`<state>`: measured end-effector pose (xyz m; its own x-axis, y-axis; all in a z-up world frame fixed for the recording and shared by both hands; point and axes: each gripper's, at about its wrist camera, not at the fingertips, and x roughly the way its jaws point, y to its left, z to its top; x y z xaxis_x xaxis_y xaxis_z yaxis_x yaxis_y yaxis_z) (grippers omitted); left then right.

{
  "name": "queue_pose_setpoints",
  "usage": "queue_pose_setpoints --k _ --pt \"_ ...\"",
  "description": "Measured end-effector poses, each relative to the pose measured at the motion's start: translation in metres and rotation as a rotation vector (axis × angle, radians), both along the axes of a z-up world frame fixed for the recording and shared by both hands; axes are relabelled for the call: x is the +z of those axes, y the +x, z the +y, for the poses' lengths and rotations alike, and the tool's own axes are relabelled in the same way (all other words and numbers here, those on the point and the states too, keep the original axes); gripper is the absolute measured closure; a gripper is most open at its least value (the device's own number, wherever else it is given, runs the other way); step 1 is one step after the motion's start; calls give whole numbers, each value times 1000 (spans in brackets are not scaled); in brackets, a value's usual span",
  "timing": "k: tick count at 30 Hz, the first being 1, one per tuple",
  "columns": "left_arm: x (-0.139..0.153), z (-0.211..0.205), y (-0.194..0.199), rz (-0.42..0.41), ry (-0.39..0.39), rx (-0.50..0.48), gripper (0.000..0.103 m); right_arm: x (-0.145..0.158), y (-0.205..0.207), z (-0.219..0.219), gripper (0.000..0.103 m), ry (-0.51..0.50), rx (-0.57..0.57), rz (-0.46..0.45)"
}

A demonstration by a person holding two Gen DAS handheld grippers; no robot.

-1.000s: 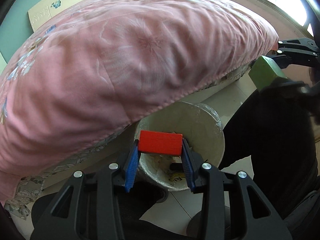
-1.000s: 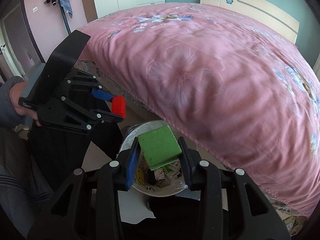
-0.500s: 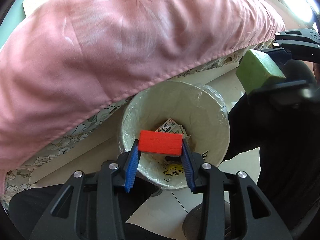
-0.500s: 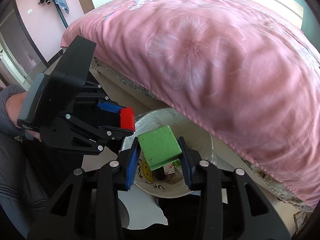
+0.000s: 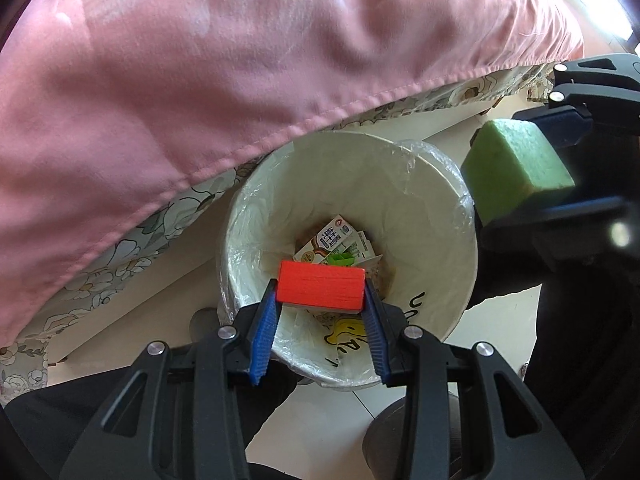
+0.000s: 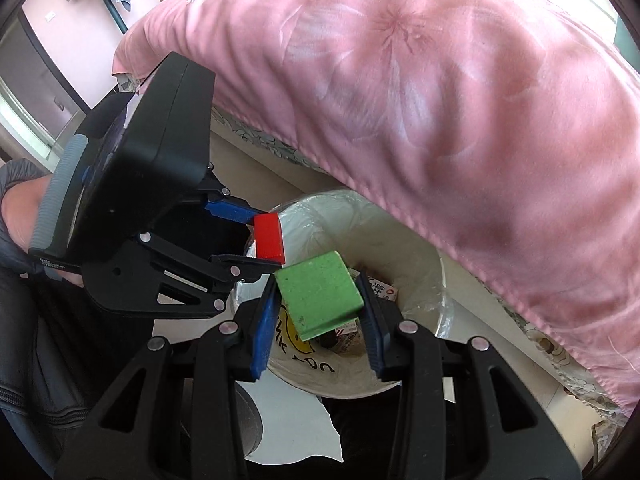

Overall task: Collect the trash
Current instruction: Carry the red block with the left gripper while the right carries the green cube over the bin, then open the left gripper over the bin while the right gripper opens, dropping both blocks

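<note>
My left gripper [image 5: 322, 300] is shut on a red block [image 5: 321, 290] and holds it over the open mouth of a white lined trash bin [image 5: 436, 184]. My right gripper [image 6: 318, 304] is shut on a green block [image 6: 318, 294] above the bin's rim [image 6: 434, 276]. In the left wrist view the green block [image 5: 516, 168] hangs at the bin's right edge. In the right wrist view the red block [image 6: 269, 238] sits just left of and above the green one. Cartons and wrappers [image 5: 332, 240] lie at the bin's bottom.
A bed with a pink quilt [image 5: 240, 60] overhangs the far side of the bin. The quilt [image 6: 460, 100] fills the upper right of the right wrist view. Pale floor tiles [image 5: 332, 420] surround the bin. The person's dark clothes [image 5: 592, 320] are on the right.
Both grippers have tilted down and moved closer over the bin, each still holding its block. The bin's contents have come into view and the two blocks are nearer each other.
</note>
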<state>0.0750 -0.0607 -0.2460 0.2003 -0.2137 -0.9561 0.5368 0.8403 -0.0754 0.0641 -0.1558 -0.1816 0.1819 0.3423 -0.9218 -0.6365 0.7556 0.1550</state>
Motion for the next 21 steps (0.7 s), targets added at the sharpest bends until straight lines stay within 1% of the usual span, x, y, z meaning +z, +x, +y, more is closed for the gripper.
queue_pose_setpoints --k 4,11,16,21 --pt "-10 -3 4 10 22 -5 60 -6 5 6 64 -4 -3 16" --pt "-24 -4 9 47 35 -2 60 -20 16 12 64 -20 -4 51" --pt "-31 -6 11 63 43 -5 60 -29 17 17 64 -26 0 69" --pt "-32 -8 16 72 42 -9 60 -34 20 18 64 -28 -7 82"
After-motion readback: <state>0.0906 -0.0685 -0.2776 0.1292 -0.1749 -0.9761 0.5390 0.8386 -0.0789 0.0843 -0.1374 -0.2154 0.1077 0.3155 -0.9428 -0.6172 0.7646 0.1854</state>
